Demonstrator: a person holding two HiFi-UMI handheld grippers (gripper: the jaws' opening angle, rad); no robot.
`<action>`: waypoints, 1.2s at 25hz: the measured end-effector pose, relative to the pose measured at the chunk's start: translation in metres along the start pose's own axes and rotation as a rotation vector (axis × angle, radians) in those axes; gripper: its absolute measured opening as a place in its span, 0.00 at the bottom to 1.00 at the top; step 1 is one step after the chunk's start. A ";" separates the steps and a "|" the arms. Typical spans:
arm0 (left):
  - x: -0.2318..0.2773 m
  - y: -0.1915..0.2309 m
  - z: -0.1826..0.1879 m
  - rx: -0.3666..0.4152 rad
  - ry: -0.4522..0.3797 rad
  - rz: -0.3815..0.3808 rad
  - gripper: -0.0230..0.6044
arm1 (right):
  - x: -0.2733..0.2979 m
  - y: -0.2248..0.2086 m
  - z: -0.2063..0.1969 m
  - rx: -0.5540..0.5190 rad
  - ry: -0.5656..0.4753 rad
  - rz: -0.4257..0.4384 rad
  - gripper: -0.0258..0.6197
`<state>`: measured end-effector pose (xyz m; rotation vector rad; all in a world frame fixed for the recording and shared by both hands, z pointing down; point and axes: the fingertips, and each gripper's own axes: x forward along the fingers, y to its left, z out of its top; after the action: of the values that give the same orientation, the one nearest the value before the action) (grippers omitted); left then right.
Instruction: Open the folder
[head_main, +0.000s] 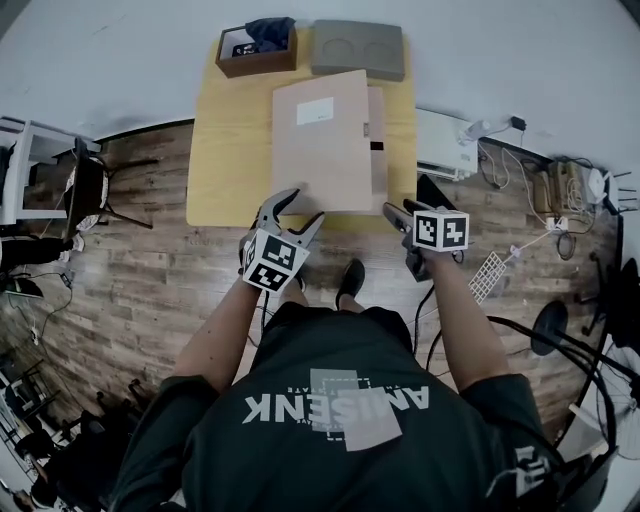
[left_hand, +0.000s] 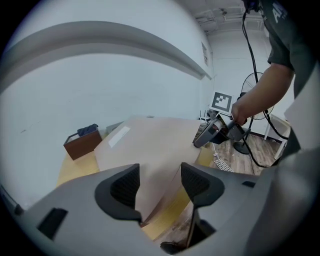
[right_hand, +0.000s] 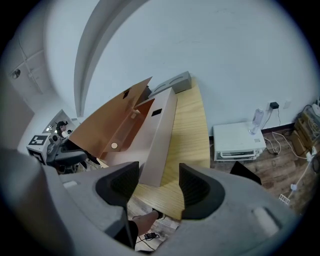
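The left claw (head_main: 305, 205) sits at the near left corner of the flat, pale brown cardboard box folder (head_main: 325, 140). Its jaws stand apart, and in the left gripper view the near edge of the cover runs down through the gap of the left claw (left_hand: 160, 187). Neither pad can be seen pressing on the cover, so I take it as not clamped. The left forearm (head_main: 215, 335) reaches forward and the claw slopes down toward the cover.

The folder lies in the middle of the yellow wooden counter (head_main: 230, 130). The right gripper view shows its cover tilted up on the left side over the tray, with the orange-brown inner face showing. It looks light and stiff, a thin board that should swing on its hinge but would bend or crease if pinched hard at one corner. The matt surface should give fair grip. The free left edge of the cover looks like the best hold. The shallow tray may shift unless steadied.

The right claw (head_main: 400, 212) hangs off the near right corner, jaws apart and empty, with the folder's pale side wall (right_hand: 160, 135) just beyond them. The right forearm (head_main: 460, 320) is stretched forward and that claw also slopes down.
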<state>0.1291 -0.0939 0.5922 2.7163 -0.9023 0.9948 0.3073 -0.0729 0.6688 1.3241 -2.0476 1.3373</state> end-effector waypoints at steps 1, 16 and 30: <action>-0.004 0.002 0.001 -0.008 -0.014 0.010 0.45 | 0.000 0.000 0.000 -0.006 0.001 -0.002 0.41; -0.073 0.073 0.005 -0.359 -0.284 0.276 0.41 | 0.006 0.004 0.005 -0.106 0.053 -0.022 0.41; -0.102 0.139 -0.041 -0.535 -0.181 0.550 0.40 | 0.013 0.016 0.004 -0.112 0.089 -0.013 0.41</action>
<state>-0.0345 -0.1445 0.5473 2.1622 -1.7170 0.4575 0.2874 -0.0809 0.6680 1.2067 -2.0190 1.2344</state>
